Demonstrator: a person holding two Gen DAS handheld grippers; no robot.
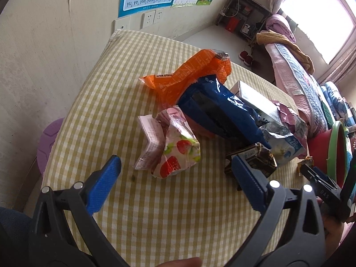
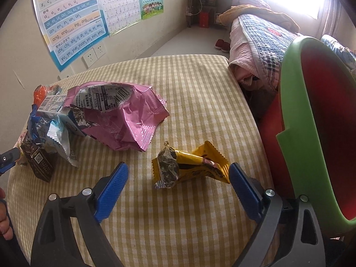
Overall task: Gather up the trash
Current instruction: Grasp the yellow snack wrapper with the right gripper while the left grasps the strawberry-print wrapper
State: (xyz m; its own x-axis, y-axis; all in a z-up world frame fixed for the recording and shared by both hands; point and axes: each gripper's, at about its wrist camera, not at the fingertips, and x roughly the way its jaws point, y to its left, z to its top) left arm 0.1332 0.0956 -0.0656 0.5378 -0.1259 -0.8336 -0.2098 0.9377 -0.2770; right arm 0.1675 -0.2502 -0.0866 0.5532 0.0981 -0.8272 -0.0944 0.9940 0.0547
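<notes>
My right hand-held gripper [image 2: 178, 178] is spread wide and holds nothing; I've got it low over the desk [image 2: 200, 84] with the yellow wrapper [image 2: 193, 166] lying between its fingers, near the right one, so it looks set for a pinch. The bin [image 2: 296, 115] stands just right of the desk edge, mouth tilted toward me, a short carry away, though its green rim crowds that side. My left hand-held gripper [image 1: 175, 171] is also wide open and empty, aimed at the strawberry wrapper [image 1: 175, 153]. Beyond it the blue bag [image 1: 220, 109] and orange bag [image 1: 195, 73] overlap in a heap. Bare cloth lies to the left and near; the wall closes the far left.
</notes>
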